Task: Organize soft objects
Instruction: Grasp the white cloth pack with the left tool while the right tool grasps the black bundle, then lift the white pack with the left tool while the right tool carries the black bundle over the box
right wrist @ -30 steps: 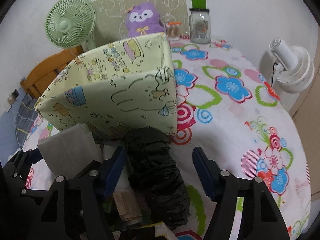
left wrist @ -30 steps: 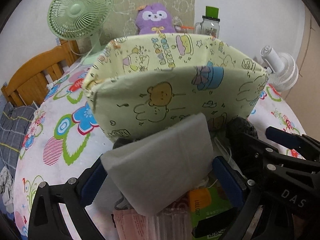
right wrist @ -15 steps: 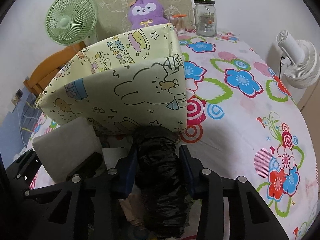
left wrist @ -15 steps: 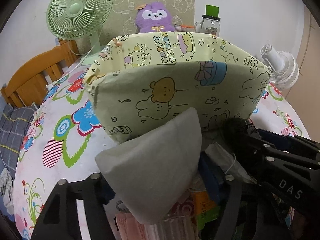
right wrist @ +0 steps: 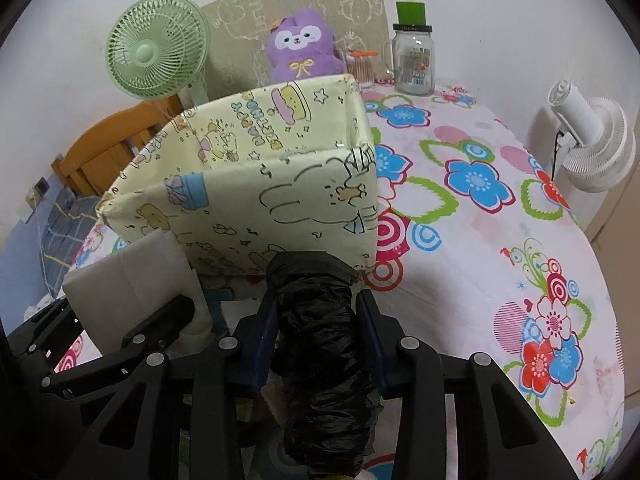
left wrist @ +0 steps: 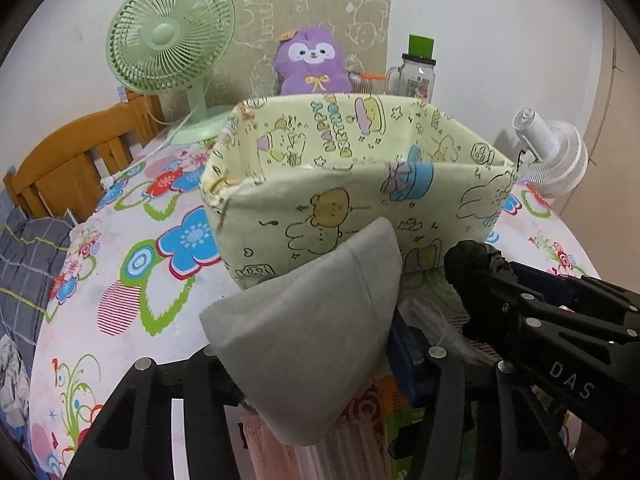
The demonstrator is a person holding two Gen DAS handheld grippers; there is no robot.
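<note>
Pale yellow fabric storage box (left wrist: 352, 184) printed with cartoon bears and "Happy Birthday" lettering stands open-topped near the middle of the desk (right wrist: 500, 264), which wears a white cloth with bright flower and ring prints. Only the inner walls near the box's rim show; its bottom and any contents are hidden by the near wall. Left gripper (left wrist: 316, 360): fingers closing on a soft grey-white folded fabric pad (left wrist: 316, 336), which bows into a cone between them and sits just in front of the box's near wall, outside it. Right gripper (right wrist: 316, 344): blue-lined fingers (right wrist: 266, 344) clamped on a crumpled black plastic bag roll (right wrist: 320, 352), pads pressed against both its sides; the roll's far end lies close to the box's near right corner, though contact cannot be judged, also outside the box. Both grippers sit side by side at the near edge of the desk, over a litter of pink and green packets (left wrist: 360, 420) only partly visible. Far side of the desk, by the wall: purple plush toy (right wrist: 302, 50) behind the box, clear glass jar with a green lid (right wrist: 413, 56) to its right, mint green desk fan (right wrist: 156, 52) to the left. White fan (right wrist: 592, 140) at the right edge. Wooden chair back (left wrist: 76, 156) at far left.
</note>
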